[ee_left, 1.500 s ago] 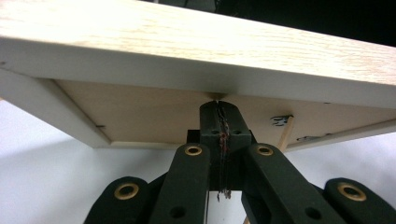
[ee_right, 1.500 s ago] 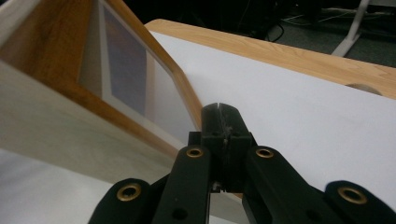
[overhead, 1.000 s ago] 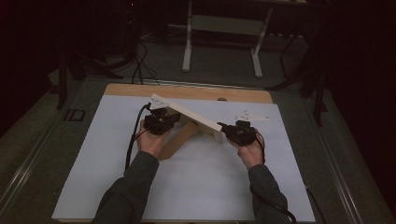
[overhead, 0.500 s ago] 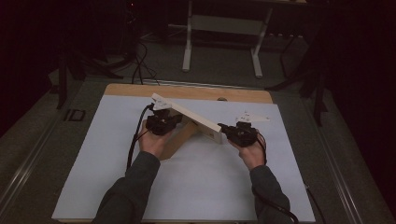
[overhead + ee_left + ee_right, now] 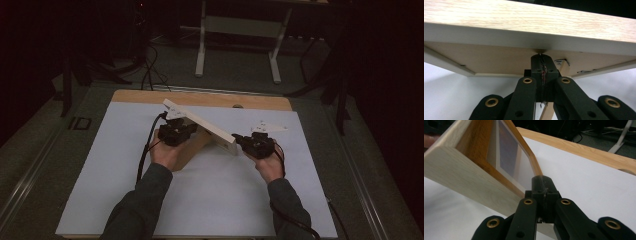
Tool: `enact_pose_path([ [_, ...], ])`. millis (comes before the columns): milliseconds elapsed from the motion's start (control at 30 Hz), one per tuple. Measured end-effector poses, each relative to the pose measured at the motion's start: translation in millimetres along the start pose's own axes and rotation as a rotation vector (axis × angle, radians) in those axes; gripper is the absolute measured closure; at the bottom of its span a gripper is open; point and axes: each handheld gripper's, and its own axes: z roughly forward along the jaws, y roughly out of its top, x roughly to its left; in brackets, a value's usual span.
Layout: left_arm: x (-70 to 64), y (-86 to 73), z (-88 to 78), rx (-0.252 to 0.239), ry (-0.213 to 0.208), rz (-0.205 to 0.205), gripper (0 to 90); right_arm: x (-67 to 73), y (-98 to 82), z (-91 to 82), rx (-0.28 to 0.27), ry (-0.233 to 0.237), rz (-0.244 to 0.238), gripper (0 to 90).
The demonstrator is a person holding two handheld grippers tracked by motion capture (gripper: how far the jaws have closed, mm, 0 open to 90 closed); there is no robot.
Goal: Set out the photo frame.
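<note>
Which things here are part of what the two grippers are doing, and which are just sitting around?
Part of the job:
- wooden picture frame, standing tilted on the white table sheet
- left gripper, shut, tip against the frame's back
- right gripper, shut, tip at the frame's front edge

Just sitting around:
- white table legs on the floor behind
- floor cables

A white mat (image 5: 100,165) covers the wooden table (image 5: 200,97); metal stand (image 5: 237,30) behind.

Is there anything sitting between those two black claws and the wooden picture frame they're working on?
Nothing visible. The left gripper has its shut jaws right up against the back of the picture frame, and the right gripper sits shut at the frame's front lower edge.
</note>
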Motion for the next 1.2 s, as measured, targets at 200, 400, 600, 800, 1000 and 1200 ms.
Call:
enact_pose_path([
  [200, -2.3, -0.1, 0.1, 0.003, -0.006, 0.006, 90.0, 2.0, 0.5, -0.5, 0.0, 0.004, -0.007, 89.8],
  [400, -7.9, 0.1, -0.5, 0.001, -0.021, 0.013, 90.0, 2.9, 0.9, -0.7, -0.002, 0.021, -0.002, 89.8],
  [600, -13.2, 0.1, -0.2, 0.004, -0.024, 0.022, 90.0, 4.8, 1.7, -1.0, -0.005, 0.03, -0.004, 89.9],
  [800, -14.6, 0.6, -1.2, -0.002, -0.031, 0.021, 90.0, 7.2, 3.5, -0.6, 0.0, 0.036, -0.014, 89.9],
  [1000, -19.3, 1.7, -2.3, -0.001, -0.046, 0.034, 90.0, 9.1, 4.7, -0.1, -0.002, 0.038, -0.017, 89.8],
  [1200, -20.9, 1.5, -2.0, 0.002, -0.047, 0.037, 90.0, 10.9, 5.0, -0.1, -0.006, 0.043, -0.021, 89.9],
])
